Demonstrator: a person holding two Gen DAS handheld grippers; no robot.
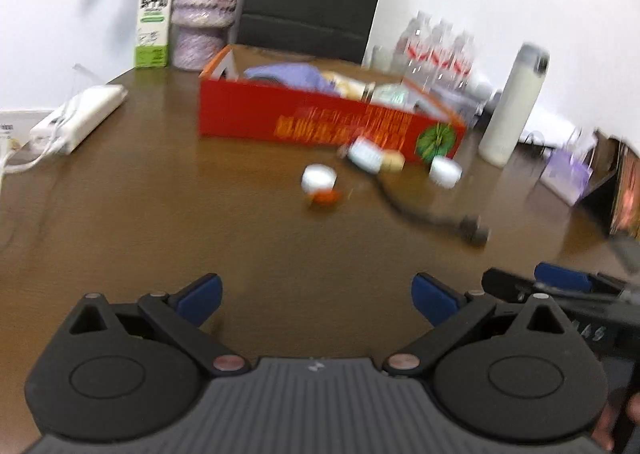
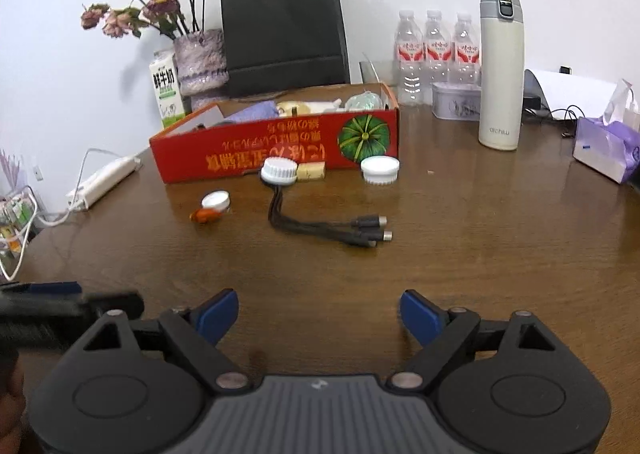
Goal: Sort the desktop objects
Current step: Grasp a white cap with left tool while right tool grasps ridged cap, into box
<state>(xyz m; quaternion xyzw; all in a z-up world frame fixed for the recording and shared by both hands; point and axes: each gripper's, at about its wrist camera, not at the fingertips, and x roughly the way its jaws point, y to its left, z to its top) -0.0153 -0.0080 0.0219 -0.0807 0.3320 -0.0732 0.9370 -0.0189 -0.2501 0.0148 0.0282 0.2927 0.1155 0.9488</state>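
Loose items lay in a row on the brown wooden tabletop (image 2: 460, 254), in front of the open red cardboard box with a green pumpkin print (image 2: 280, 150). Touching the box's front wall: a round white brush head (image 2: 279, 171), a small cream-coloured block (image 2: 312, 171), and off to the right a white ribbed cap (image 2: 380, 169). A black multi-plug cable (image 2: 320, 228) ran from under the brush head toward the camera, then bent right; long axis roughly crosswise, metal plugs at the right end. Left of it, a small white disc with an orange piece (image 2: 211, 207), apart from the box.

All items sat straight ahead of the right gripper (image 2: 319, 314), well apart from its blue-padded fingers (image 2: 416, 316), which stood wide with nothing between. The cable looked the nearest thing, close to its centre line. The left gripper (image 1: 316, 300), fingers also wide and empty, saw the same items ahead and to the right; view blurred. Judged: the right hand was better placed for the cable, the left for the white-and-orange piece.

Both grippers pointed forward and down over bare tabletop, side by side.
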